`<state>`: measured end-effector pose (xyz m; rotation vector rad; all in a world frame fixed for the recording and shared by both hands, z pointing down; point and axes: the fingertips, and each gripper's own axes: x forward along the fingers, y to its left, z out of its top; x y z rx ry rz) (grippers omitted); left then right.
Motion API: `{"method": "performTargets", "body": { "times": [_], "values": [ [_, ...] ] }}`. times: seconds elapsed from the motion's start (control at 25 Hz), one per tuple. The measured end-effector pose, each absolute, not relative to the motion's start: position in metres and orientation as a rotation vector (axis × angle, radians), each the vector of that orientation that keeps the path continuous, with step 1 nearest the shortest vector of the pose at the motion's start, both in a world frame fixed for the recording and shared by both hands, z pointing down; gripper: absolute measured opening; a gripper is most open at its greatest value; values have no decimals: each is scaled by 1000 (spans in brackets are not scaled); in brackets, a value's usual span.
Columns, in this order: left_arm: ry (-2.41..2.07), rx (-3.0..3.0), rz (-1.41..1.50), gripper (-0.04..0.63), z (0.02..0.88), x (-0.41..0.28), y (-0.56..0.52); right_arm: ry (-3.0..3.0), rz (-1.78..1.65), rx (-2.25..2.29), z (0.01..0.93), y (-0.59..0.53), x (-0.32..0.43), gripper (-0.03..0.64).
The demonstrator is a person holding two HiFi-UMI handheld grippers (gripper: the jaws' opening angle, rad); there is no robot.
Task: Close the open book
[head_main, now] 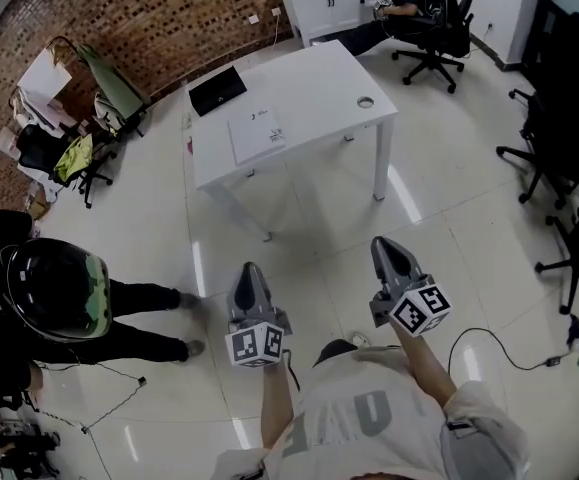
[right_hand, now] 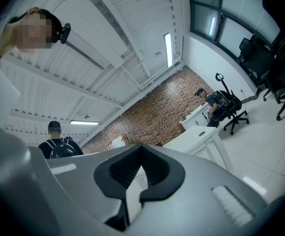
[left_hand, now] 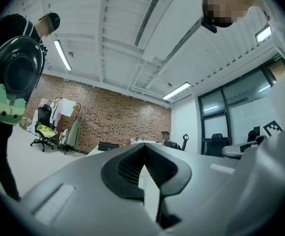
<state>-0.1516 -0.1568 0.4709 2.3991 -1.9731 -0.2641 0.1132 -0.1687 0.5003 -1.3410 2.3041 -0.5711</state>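
A: Where is the book?

B: The flat white book [head_main: 257,134] lies on the white rectangular table [head_main: 314,73], on its left half, just beside the flat black laptop [head_main: 217,90] and nearer the front edge. From the head view I cannot tell whether it lies open or closed.

A: And the 2 tongs?

B: Both are well apart from the table, over the glossy white tiled floor [head_main: 319,223]. The left gripper [head_main: 249,268] and the right gripper [head_main: 386,244] sit side by side, noses toward the table.

A: Clenched or released?

B: Clenched, both of them. In the left gripper view the dark ribbed pads [left_hand: 127,167] meet at their tips with nothing between them. The right gripper view shows the same: tips together, empty.

A: What else is around?

B: There is 1 small round ring [head_main: 366,101] near the table's right corner. A person in black with a round black backpack [head_main: 54,288] stands at the left, and another person sits in a black office chair [head_main: 439,23] at the far end, beside a red brick wall [head_main: 149,18].
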Motion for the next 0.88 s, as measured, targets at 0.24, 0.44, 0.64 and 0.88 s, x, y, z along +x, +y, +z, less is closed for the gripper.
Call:
{"method": "performTargets", "body": {
  "times": [0.24, 0.44, 0.64, 0.88],
  "values": [
    [-1963, 2445, -292, 14, 460, -129, -138, 2349, -580, -1361, 504, -151, 104, 5],
    [-1959, 2429, -297, 14, 465, -129, -105, 2481, -509, -1332, 500, -115, 75, 5],
    [-1946, 2455, -337, 14, 454, -129, -58, 2601, -336, -1383, 486, -67, 57, 5],
    [-1950, 2480, -374, 14, 442, -146, 17, 2603, -307, -1367, 471, 6, 37, 5]
  ]
}}
